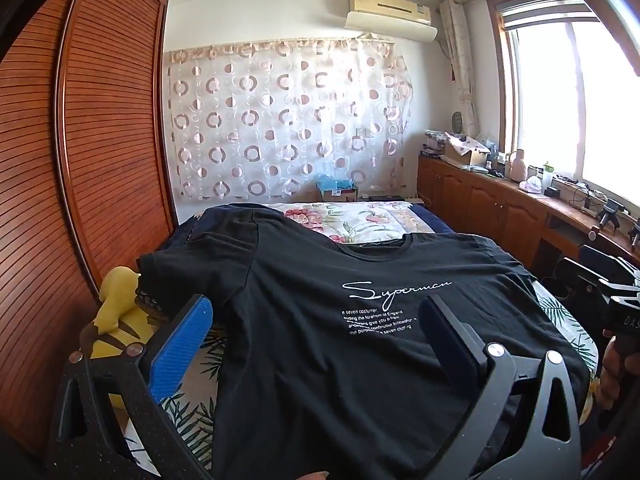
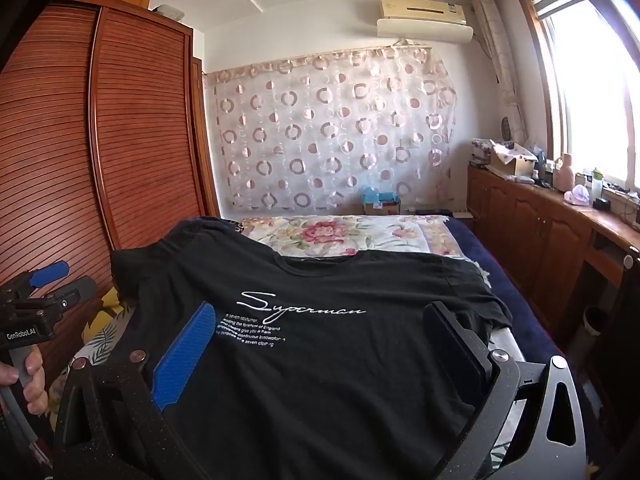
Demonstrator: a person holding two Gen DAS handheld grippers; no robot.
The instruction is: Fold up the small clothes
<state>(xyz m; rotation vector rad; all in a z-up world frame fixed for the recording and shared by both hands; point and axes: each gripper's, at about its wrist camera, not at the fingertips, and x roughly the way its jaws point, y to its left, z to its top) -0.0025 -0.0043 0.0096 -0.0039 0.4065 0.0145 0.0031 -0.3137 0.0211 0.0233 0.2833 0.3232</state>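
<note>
While a black T-shirt (image 1: 320, 320) lies flat on the bed (image 1: 360, 220), we hold both tongs above it. Left tongs (image 1: 316, 332) and right tongs (image 2: 320, 344) gape wide, gripping nothing.

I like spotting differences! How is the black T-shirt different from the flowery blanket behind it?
The black T-shirt is plain dark with white writing; the flowery blanket is pale with pink flowers and green leaves. The T-shirt lies nearer the open left gripper and right gripper; the blanket lies farther back. The T-shirt's collar overlaps the blanket's near edge. Both lie spread out on the bed.
</note>
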